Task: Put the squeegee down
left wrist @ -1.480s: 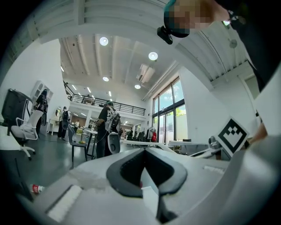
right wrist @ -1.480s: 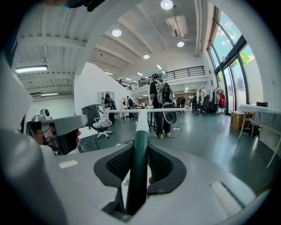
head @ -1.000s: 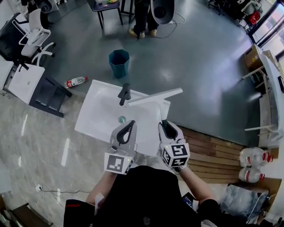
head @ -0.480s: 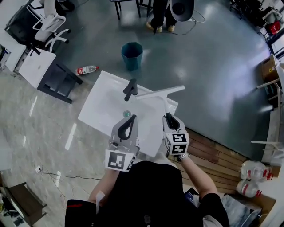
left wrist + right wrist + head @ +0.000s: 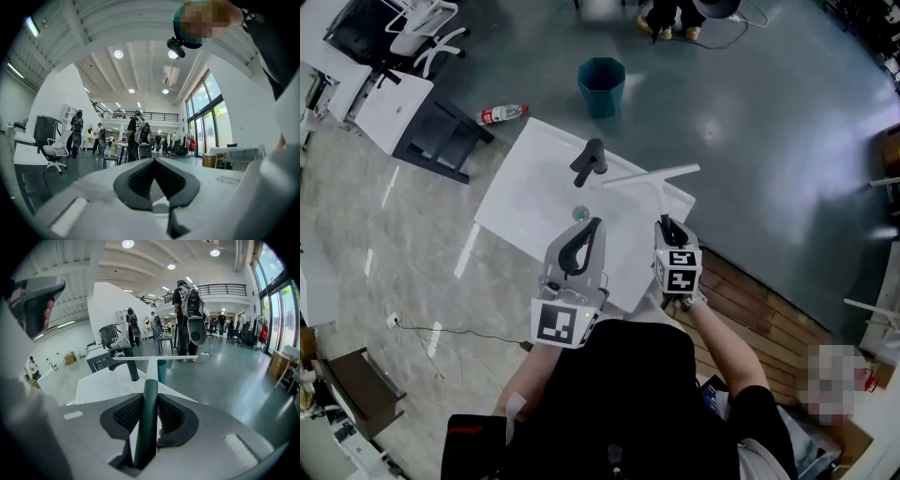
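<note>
Bottle: a bottle (image 5: 504,114) lies on the grey floor (image 5: 750,122), just off the far left corner of the worktop.
Worktop: the worktop (image 5: 530,202) is white and set at an angle, with a small round drain (image 5: 579,214) near its middle.
Left tool: the left tool (image 5: 596,226) hangs over the near part of the worktop, beside the drain. Its jaws meet tip to tip with nothing between them.
Tap: a black tap (image 5: 589,161) stands at the far side of the worktop.
Bin: a teal bin (image 5: 601,73) stands on the floor beyond the tap.
Squeegee: the squeegee (image 5: 652,175) has its white blade crosswise over the far right edge of the worktop, right of the tap. Its stem runs back to a dark green handle.
Right tool: the right tool (image 5: 666,226) points downward with its jaws clamped on the green handle.
</note>
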The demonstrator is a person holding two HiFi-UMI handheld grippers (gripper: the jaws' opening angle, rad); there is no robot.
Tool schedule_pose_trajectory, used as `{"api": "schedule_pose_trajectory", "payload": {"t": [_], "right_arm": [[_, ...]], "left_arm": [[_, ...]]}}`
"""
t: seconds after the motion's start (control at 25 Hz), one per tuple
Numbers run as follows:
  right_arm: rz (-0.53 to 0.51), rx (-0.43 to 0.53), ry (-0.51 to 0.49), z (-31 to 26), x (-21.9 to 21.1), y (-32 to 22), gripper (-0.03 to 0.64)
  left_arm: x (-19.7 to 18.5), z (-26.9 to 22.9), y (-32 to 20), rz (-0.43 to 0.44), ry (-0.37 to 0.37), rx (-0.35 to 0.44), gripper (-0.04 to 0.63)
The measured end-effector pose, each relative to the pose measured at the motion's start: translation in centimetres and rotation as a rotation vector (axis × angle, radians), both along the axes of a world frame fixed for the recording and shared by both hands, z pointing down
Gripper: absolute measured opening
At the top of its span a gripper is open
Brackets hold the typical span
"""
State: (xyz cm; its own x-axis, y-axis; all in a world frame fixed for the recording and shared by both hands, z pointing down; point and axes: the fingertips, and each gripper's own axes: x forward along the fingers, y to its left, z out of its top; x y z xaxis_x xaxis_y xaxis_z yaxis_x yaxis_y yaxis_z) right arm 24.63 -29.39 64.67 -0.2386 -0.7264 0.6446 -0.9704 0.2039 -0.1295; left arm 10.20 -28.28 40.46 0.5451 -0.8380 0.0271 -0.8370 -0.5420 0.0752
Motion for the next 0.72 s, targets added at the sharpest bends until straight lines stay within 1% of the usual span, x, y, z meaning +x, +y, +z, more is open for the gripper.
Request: {"api": "schedule_pose_trajectory", "payload": {"t": [0.24,0.4,0.72], "right_arm": [[-0.041,-0.056,0.049,3.8,0.1,-0.8,0.098],[-0.042,-0.094,0.066,6.0,-0.2,-1.4,0.098],[-0.049,-0.126,0.095,8.5,-1.2,-3.3,0.098]], "left_arm": [[0.4,0.1,-0.7,-0.036,0.004,0.009,0.002],[0.3,0.5,-0.9,-0.053,0.000,-0.008,0.002],[0.4,1.4,-1.6,-0.071,-0.014,-0.023,0.002]]}}
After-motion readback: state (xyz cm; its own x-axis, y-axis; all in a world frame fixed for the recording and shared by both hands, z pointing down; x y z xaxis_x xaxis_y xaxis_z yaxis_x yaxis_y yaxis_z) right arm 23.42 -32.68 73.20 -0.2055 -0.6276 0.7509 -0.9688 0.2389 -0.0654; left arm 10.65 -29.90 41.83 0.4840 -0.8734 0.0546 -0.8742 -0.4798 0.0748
